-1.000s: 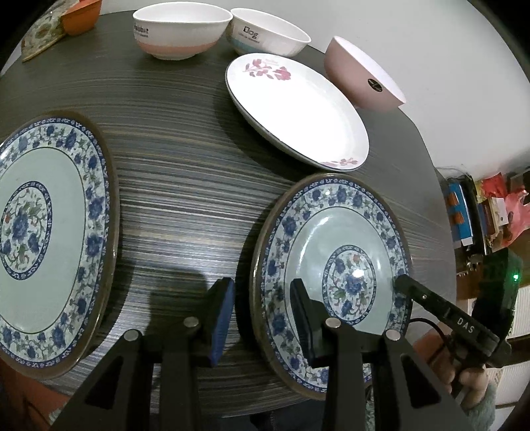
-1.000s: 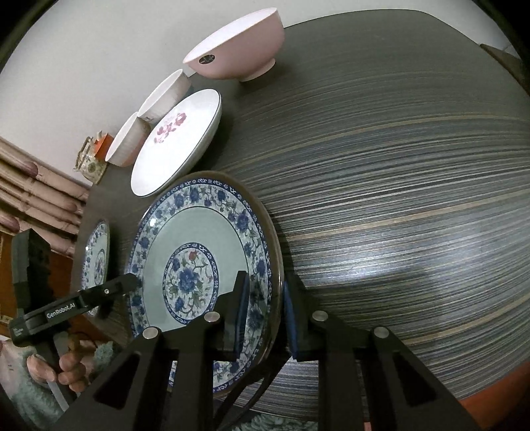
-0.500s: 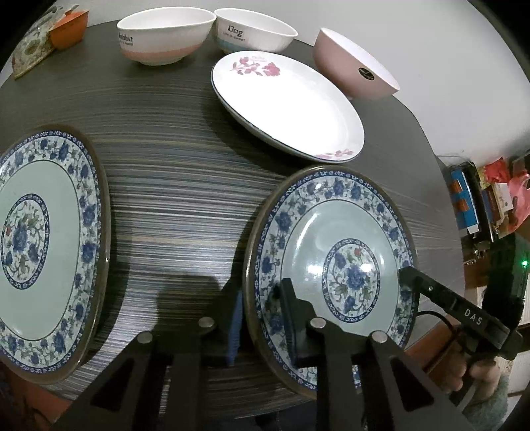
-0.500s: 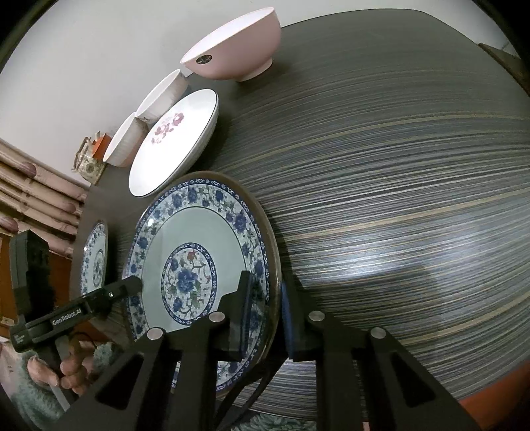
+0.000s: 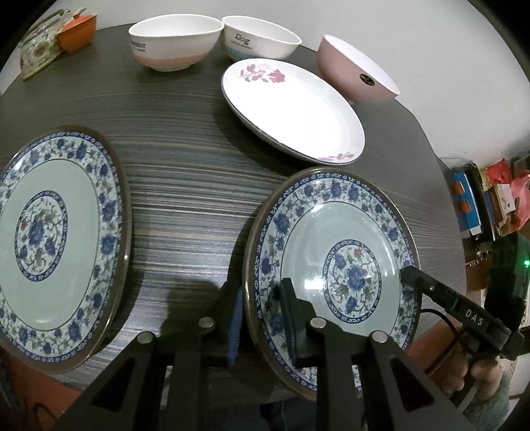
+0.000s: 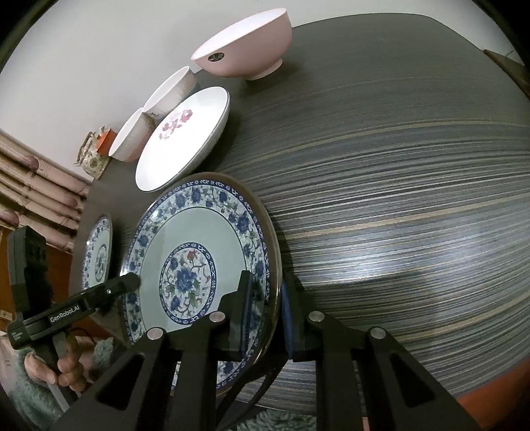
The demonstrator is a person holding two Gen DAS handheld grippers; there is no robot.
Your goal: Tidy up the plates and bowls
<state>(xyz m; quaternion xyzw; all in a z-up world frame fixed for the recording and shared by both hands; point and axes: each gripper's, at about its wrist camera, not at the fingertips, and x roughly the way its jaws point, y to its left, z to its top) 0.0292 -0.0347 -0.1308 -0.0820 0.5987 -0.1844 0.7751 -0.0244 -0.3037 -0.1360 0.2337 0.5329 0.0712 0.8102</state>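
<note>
A blue floral plate lies at the near edge of the dark striped table. My left gripper is shut on its left rim, one pad above and one below. My right gripper is shut on the opposite rim. Each gripper shows in the other's view: the right gripper at the plate's far side, the left gripper likewise. I cannot tell whether the plate is clear of the table. A second, matching blue plate rests to the left.
A white plate with pink flowers sits behind the held plate. Further back stand a pink bowl, two white bowls and a small orange bowl. A hand holds the left gripper's handle.
My left gripper's jaws, first open astride the plate's left rim, have closed on it. The right gripper has kept its grip on the other rim.
</note>
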